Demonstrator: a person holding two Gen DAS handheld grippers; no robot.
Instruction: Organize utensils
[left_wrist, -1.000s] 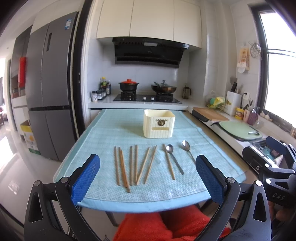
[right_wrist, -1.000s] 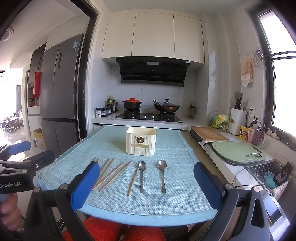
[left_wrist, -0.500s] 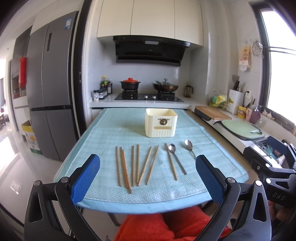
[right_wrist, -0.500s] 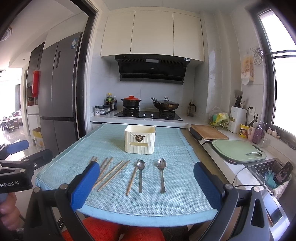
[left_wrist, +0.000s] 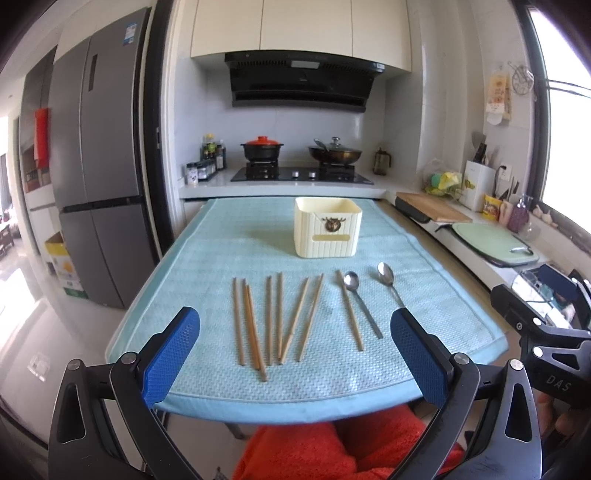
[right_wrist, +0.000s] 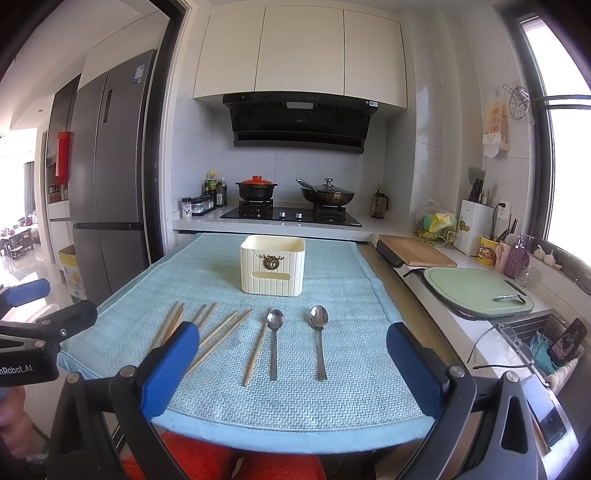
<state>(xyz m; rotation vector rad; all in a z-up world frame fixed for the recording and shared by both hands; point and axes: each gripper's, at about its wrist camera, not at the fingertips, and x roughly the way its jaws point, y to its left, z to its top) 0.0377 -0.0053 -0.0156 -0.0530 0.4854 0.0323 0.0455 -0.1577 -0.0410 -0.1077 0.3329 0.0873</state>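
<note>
Both grippers hang over the near edge of the light blue woven mat (left_wrist: 229, 243), wide apart and holding nothing: the left gripper (left_wrist: 295, 354) and the right gripper (right_wrist: 291, 360). Thin wooden chopsticks (left_wrist: 275, 319) and two shiny metal spoons (right_wrist: 295, 343) lie in a row on it. Behind them stands the cream ribbed plastic box (left_wrist: 328, 232).

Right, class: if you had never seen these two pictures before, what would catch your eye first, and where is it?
First, the row of wooden chopsticks and two metal spoons lying on the light blue mat near its front edge. Behind them, mid-mat, stands a cream utensil box. In the foreground, each open hand-held gripper, left and right, shows wide-spread blue pads.
</note>
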